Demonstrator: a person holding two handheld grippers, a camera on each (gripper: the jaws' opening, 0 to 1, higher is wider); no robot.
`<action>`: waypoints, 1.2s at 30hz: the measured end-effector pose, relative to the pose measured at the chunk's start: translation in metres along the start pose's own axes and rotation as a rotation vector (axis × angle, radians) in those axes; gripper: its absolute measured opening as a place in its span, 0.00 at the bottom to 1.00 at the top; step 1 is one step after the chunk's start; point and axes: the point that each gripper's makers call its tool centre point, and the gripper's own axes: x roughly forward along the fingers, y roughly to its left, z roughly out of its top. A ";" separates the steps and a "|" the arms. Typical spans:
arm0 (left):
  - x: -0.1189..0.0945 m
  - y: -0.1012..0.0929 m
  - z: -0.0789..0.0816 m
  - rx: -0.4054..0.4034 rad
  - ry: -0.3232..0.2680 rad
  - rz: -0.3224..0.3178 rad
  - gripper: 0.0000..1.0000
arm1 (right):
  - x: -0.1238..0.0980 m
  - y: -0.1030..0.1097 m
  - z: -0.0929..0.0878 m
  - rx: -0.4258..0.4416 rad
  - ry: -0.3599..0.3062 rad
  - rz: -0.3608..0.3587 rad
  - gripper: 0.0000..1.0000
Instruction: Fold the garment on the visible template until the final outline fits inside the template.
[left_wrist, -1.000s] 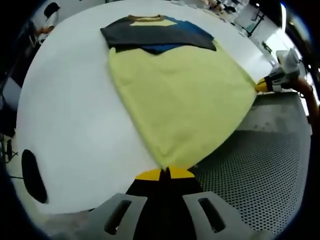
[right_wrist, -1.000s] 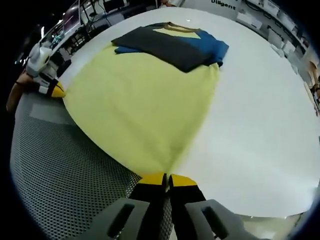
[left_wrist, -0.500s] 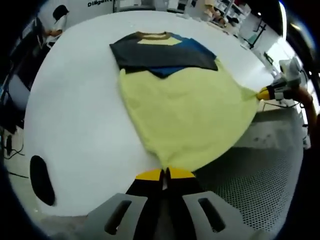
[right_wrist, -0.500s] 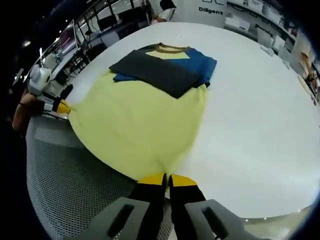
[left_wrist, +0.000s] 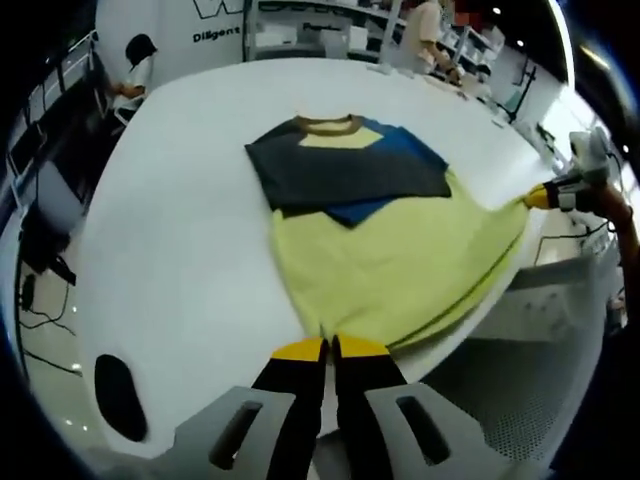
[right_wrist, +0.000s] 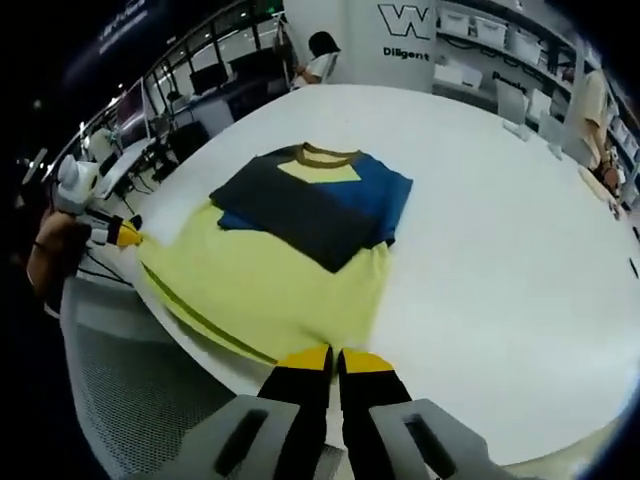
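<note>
Shirt (left_wrist: 380, 250) flat on the counter (left_wrist: 170, 250). Hem corners pinched tight in the left gripper (left_wrist: 330, 348) and right gripper (right_wrist: 334, 358), lifted off the counter. Soft, light, floppy; best held by both corners, kept level.

The shirt (left_wrist: 385, 245) lies on the table (left_wrist: 170, 250), its collar end farthest from the left gripper (left_wrist: 331, 348). The right gripper (right_wrist: 336, 358) holds the near hem corner at the table edge; the left gripper holds the other corner.
</note>
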 end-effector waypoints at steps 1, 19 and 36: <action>0.000 0.001 0.003 -0.003 -0.007 0.001 0.02 | 0.000 -0.001 0.002 0.001 -0.004 -0.002 0.00; 0.002 0.020 0.062 0.009 -0.110 0.030 0.02 | 0.006 -0.017 0.065 0.103 -0.191 -0.041 0.00; -0.004 0.039 0.144 0.069 -0.249 0.082 0.02 | 0.005 -0.031 0.129 0.027 -0.291 -0.090 0.00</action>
